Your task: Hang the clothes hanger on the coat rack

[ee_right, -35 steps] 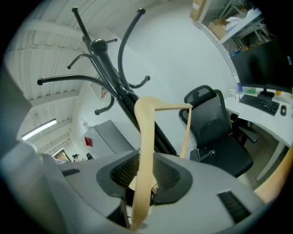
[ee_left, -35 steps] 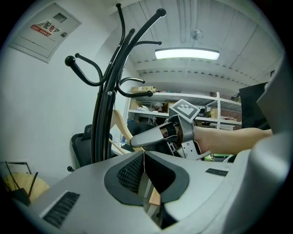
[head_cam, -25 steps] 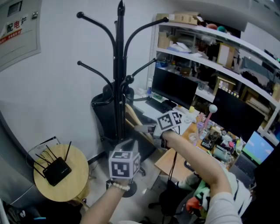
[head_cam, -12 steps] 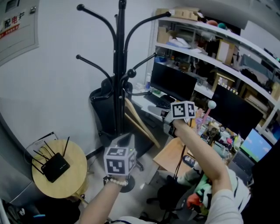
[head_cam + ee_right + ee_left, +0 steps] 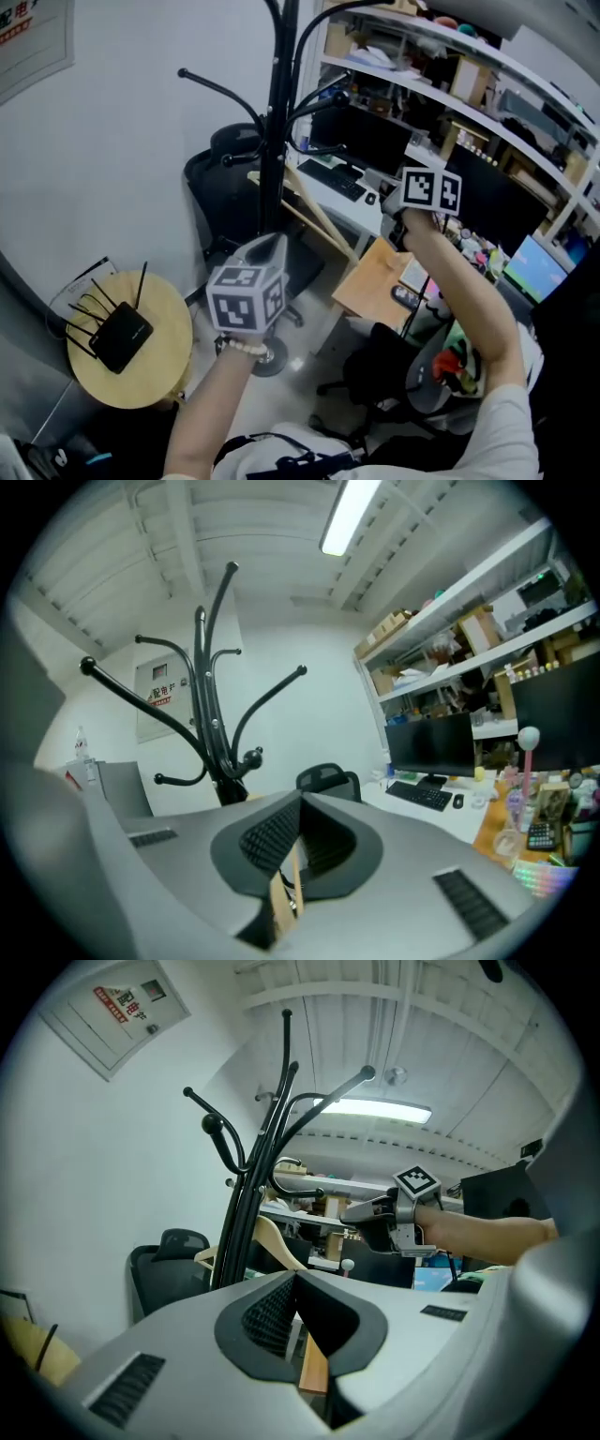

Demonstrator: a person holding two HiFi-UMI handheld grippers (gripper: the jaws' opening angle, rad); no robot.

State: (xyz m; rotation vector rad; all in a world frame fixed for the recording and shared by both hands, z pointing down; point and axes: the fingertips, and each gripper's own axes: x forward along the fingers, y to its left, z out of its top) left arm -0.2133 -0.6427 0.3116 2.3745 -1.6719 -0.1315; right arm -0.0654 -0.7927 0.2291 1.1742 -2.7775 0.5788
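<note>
A black coat rack (image 5: 277, 122) stands by the white wall. A wooden hanger (image 5: 319, 220) hangs on it: in the left gripper view its dark hook (image 5: 291, 1190) curls over a lower rack arm, and the wood (image 5: 267, 1234) slopes down behind my jaws. My left gripper (image 5: 269, 246) is just in front of the hanger, its pads meeting at the tips (image 5: 295, 1277). My right gripper (image 5: 396, 204) is raised to the right, apart from the hanger, and shut (image 5: 300, 799). In each gripper view a strip of wood shows through the gap below the pads.
A round wooden stool (image 5: 159, 375) with a black router (image 5: 117, 337) stands at lower left. A black office chair (image 5: 225, 169) is behind the rack. A desk with keyboard (image 5: 333, 178), monitors and cluttered shelves (image 5: 469, 94) fill the right. An orange board (image 5: 375, 281) lies below.
My right gripper was at the hanger beside the rack; it has let go and risen away to the right. The hanger now hangs from the rack arm. My left gripper moved up slightly.
</note>
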